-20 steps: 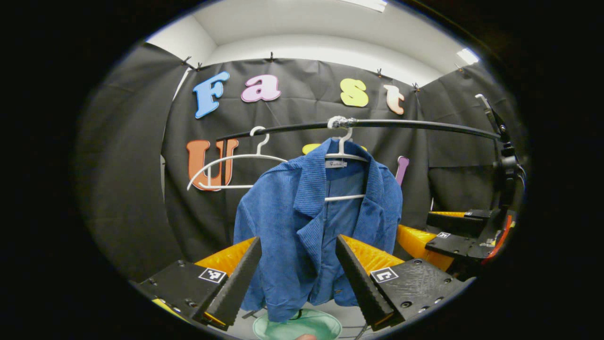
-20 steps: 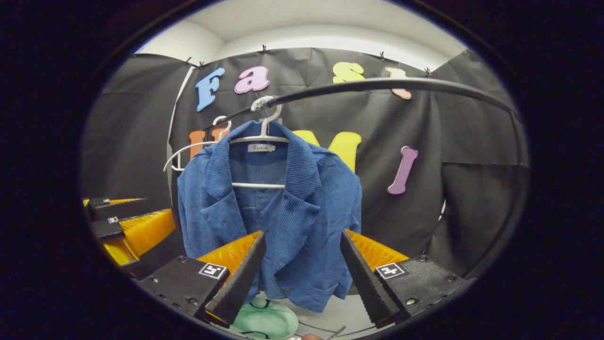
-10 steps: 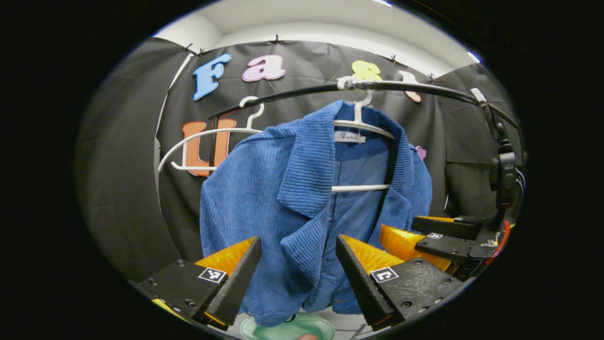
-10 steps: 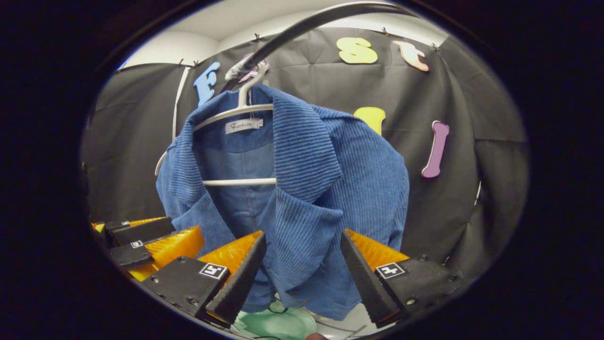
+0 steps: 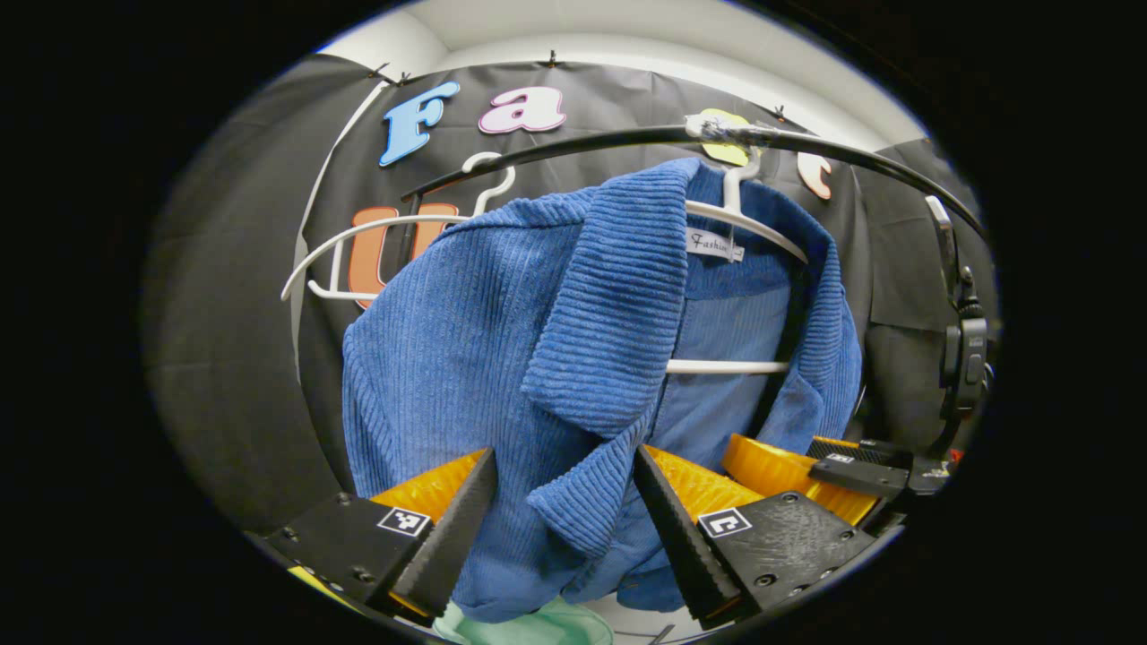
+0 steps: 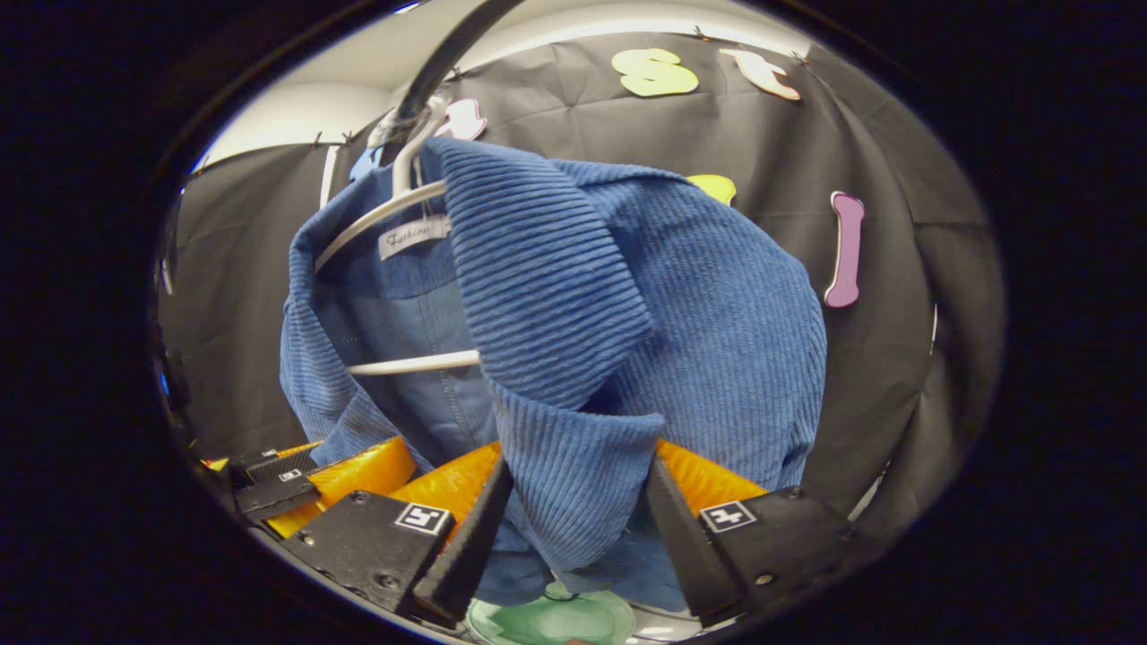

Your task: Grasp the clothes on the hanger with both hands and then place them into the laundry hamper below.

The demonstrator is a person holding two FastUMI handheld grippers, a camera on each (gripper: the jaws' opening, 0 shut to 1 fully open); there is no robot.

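A blue corduroy jacket (image 5: pixel 466 340) hangs on a white hanger (image 5: pixel 744 215) from a black rail (image 5: pixel 582 141). My left gripper (image 5: pixel 564 457) stands open, and the jacket's left lapel hangs between its spread fingers. In the right gripper view the same jacket (image 6: pixel 717 305) is very close on its hanger (image 6: pixel 385 206). The right gripper (image 6: pixel 581 466) is open around the other lapel. Below the hem lies the pale green laundry hamper (image 5: pixel 538 624) (image 6: pixel 556 618). The right gripper (image 5: pixel 806 466) also appears at the left gripper view's right edge, and the left gripper (image 6: pixel 314 475) at the right gripper view's lower left.
An empty white hanger (image 5: pixel 358 235) hangs on the rail to the left of the jacket. The rail's black stand with a clamp (image 5: pixel 963 349) rises at the right. Black cloth walls close the booth behind and at both sides.
Both grippers have moved forward and up towards the jacket, which now looks much larger. Each lapel now hangs between a gripper's open fingers. The jaws have not closed.
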